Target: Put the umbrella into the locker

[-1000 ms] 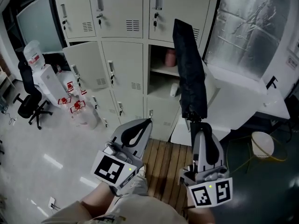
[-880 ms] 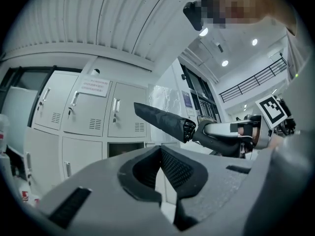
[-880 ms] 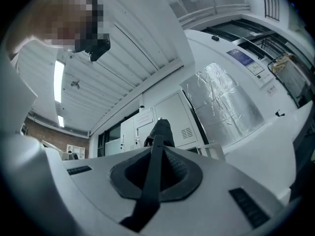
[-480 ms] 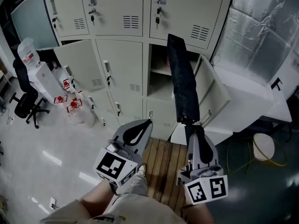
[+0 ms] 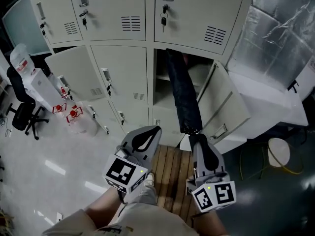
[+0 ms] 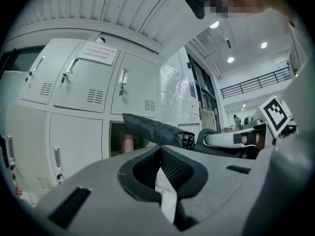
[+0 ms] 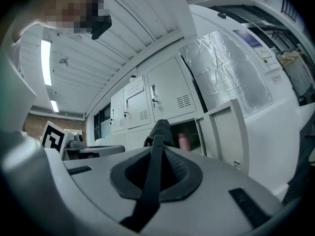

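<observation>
The open compartment (image 5: 161,85) at upper centre is offering the 1 way in, and the umbrella (image 5: 183,95) is filling its middle. Its door (image 5: 221,102) is standing open at the right, crowding that side. 1 pink bottle (image 6: 128,143) (deep inside) is occupying the back. Closed doors (image 5: 120,73) are blocking the left.

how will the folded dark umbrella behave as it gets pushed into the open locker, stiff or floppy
The folded dark fabric umbrella is probably fairly stiff: it juts straight from the right gripper without sagging. Its loose cloth folds may snag on the open grey metal locker. Held at one end, it could swing.
</observation>
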Demonstrator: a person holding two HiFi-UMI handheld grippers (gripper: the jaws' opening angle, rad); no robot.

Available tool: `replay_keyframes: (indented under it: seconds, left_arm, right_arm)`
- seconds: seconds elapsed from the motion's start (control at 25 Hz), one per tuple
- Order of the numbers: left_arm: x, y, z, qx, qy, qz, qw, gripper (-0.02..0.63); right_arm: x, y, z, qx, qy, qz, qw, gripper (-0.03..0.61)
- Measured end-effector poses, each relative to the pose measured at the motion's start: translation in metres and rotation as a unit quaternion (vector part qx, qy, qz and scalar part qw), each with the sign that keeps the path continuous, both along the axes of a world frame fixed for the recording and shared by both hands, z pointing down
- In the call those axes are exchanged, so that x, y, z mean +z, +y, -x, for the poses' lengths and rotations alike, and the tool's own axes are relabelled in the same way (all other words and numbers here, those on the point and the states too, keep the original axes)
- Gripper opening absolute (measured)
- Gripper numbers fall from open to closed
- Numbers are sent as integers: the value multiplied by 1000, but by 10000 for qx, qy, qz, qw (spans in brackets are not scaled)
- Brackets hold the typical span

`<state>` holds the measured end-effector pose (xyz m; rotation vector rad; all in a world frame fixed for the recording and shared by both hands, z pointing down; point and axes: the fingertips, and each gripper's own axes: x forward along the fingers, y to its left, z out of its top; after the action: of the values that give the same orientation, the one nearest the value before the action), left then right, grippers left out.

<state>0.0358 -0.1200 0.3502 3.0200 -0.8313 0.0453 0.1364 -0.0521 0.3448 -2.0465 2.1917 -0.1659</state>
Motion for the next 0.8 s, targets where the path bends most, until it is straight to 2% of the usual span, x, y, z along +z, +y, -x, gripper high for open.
replay_keyframes:
  seconds: [0.32,0.8]
  left_arm:
    - [17,-43,-5,81,-118,200,9997,8]
    - [27,-106,-8,220,-92,386,9990,8]
  right_arm:
    - [27,-48,-2,36,-121,493,9987,20]
    - [42,-114,-9,335,-30,766,9965,20]
